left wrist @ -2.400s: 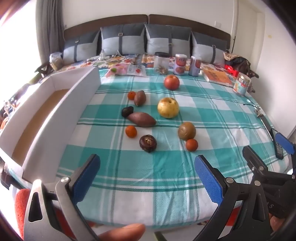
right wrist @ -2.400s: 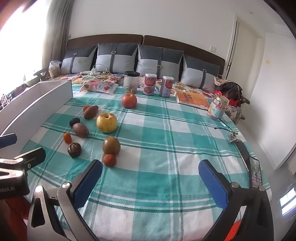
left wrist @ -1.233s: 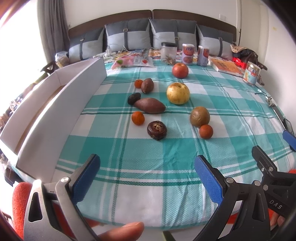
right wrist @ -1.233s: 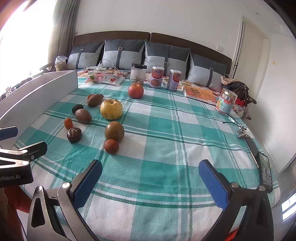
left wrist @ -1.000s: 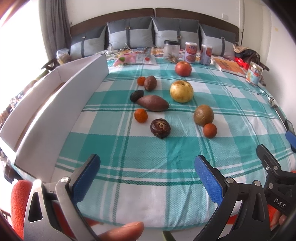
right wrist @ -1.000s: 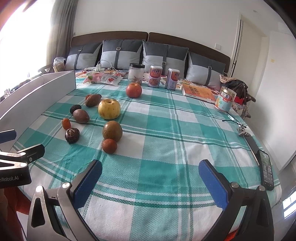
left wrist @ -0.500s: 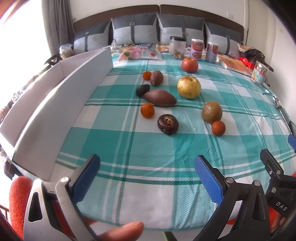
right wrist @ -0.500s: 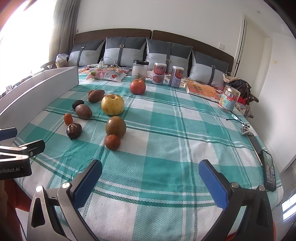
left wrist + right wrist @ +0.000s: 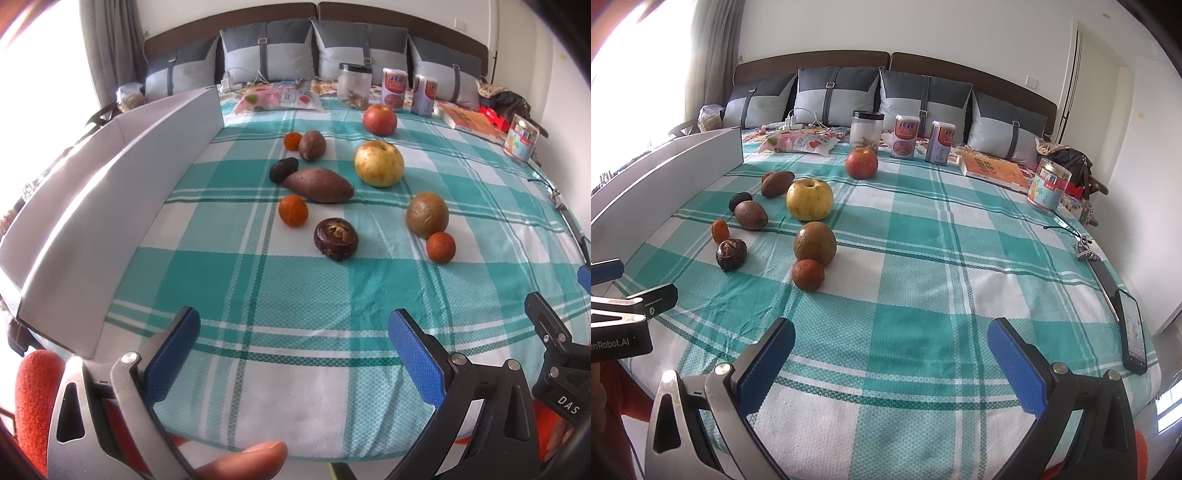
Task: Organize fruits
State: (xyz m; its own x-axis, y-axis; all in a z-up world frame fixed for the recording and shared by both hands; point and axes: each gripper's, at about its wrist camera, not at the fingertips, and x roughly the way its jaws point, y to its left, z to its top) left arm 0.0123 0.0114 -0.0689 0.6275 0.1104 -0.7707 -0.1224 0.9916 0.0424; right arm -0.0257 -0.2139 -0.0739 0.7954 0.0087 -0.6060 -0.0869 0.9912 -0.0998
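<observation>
Left gripper [image 9: 293, 345] hangs over the near edge of the checked cloth [image 9: 295, 291], jaws wide apart with nothing between the blue pads; its finger bases run out of frame at the bottom, where a thumb tip [image 9: 255, 458] intrudes. Right gripper [image 9: 891, 349] is likewise spread and holds nothing, over the cloth well short of the fruit; in the left view only its dark outer edge shows at the right margin. Fruit lies loose on the cloth, none in the white box [image 9: 110, 206], which stands along the left edge with its interior hidden behind its near wall. Red apple [image 9: 379, 119] sits farthest back, yellow apple [image 9: 379, 163] nearer. A sweet potato [image 9: 319, 185] touches a small dark fruit [image 9: 283, 169], kind not discernible. Behind them a brown fruit [image 9: 312, 145] sits against a small orange [image 9: 292, 141], which the right view hides almost wholly. A second orange [image 9: 293, 210] lies just in front of the sweet potato, a dark round fruit [image 9: 335, 239] with a pale centre beside it. A brown-green fruit [image 9: 427, 214] touches a third orange [image 9: 440, 247]. Jar [image 9: 867, 127], two cans [image 9: 906, 136] and a book [image 9: 991, 168] stand behind; labels unreadable. A phone [image 9: 1132, 332] lies at the right edge.
</observation>
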